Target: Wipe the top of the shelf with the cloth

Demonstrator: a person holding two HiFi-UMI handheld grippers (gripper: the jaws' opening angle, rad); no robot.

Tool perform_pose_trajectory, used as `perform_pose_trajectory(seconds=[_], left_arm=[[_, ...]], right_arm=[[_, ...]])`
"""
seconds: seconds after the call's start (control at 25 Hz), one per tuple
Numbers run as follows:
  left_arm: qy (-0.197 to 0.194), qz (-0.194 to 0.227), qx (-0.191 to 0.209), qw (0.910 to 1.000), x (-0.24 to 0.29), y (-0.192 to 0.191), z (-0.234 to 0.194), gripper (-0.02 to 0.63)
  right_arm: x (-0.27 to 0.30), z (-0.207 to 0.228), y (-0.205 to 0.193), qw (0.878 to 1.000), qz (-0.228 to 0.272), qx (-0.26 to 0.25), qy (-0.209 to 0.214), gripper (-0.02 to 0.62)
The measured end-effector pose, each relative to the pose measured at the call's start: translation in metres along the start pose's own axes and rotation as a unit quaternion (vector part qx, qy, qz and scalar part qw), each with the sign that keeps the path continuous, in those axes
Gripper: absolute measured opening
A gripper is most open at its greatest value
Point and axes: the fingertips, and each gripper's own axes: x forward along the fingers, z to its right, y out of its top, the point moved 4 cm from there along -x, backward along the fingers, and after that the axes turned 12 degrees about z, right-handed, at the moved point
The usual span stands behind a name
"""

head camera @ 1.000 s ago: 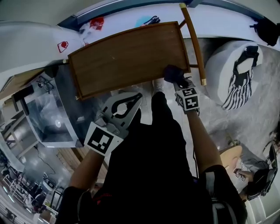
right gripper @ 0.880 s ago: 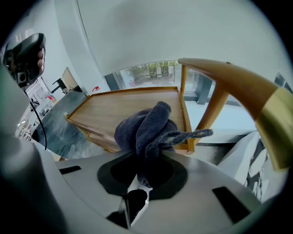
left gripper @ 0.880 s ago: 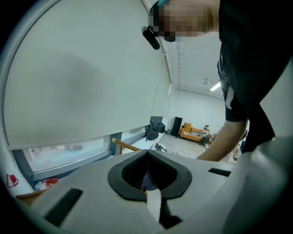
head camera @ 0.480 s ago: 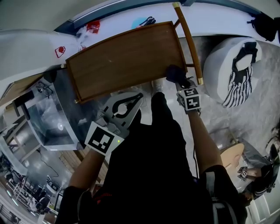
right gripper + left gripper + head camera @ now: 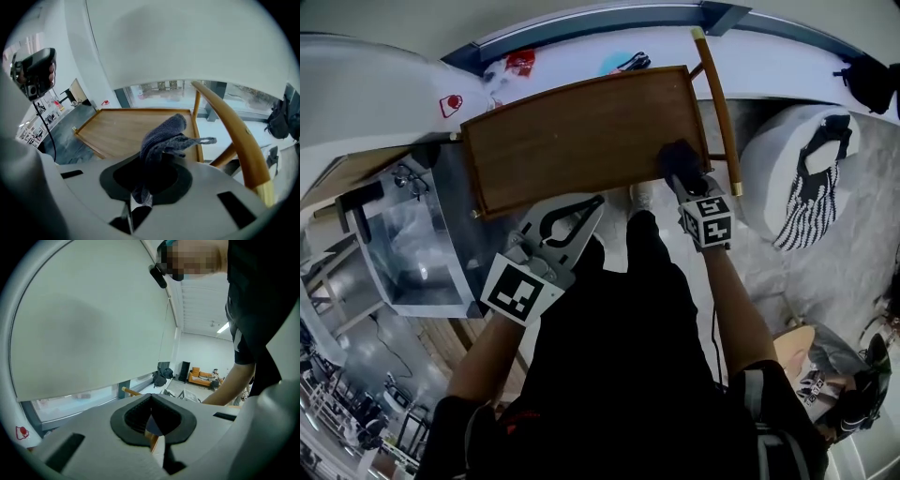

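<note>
The shelf's brown wooden top (image 5: pixel 581 136) has a raised rim and lies ahead of me. It also shows in the right gripper view as the wooden top (image 5: pixel 131 129). My right gripper (image 5: pixel 682 178) is shut on a dark grey cloth (image 5: pixel 677 157) at the top's near right corner. In its own view the right gripper (image 5: pixel 145 180) has the cloth (image 5: pixel 161 136) bunched up out of the jaws, over the right rim. I cannot tell whether the cloth touches the wood. My left gripper (image 5: pixel 581 214) hangs below the shelf's near edge, shut and empty; its pads (image 5: pixel 140 416) meet.
A curved wooden rail (image 5: pixel 719 94) runs along the shelf's right side, also seen as the rail (image 5: pixel 229 126). A white round pouf (image 5: pixel 769 141) with a striped cloth stands to the right. A metal cabinet (image 5: pixel 412 253) stands at the left. A white sill (image 5: pixel 562 56) with small items lies behind.
The head view has shifted a little. The right gripper and cloth stay at the shelf's near right corner, and the left gripper has hardly moved.
</note>
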Motion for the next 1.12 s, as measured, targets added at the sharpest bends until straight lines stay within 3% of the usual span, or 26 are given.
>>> perform_pose_trajectory(seconds=[0.4,0.8,1.12], left_arm=[[0.065,0.041,0.033,0.9965,-0.047,0.039,-0.042,0.02],[0.122,0.085,0.073,0.9862,-0.095,0.082,-0.072,0.02],[0.158,0.118,0.094,0.9757,-0.129,0.111,-0.078,0.02]], right_arm=[[0.018,-0.061,0.104,0.994,0.066,-0.05,0.071,0.045],[0.01,-0.133,0.212,0.975,0.146,-0.097,0.14,0.046],[-0.015,-0.185,0.271,0.955,0.202,-0.113,0.185,0.046]])
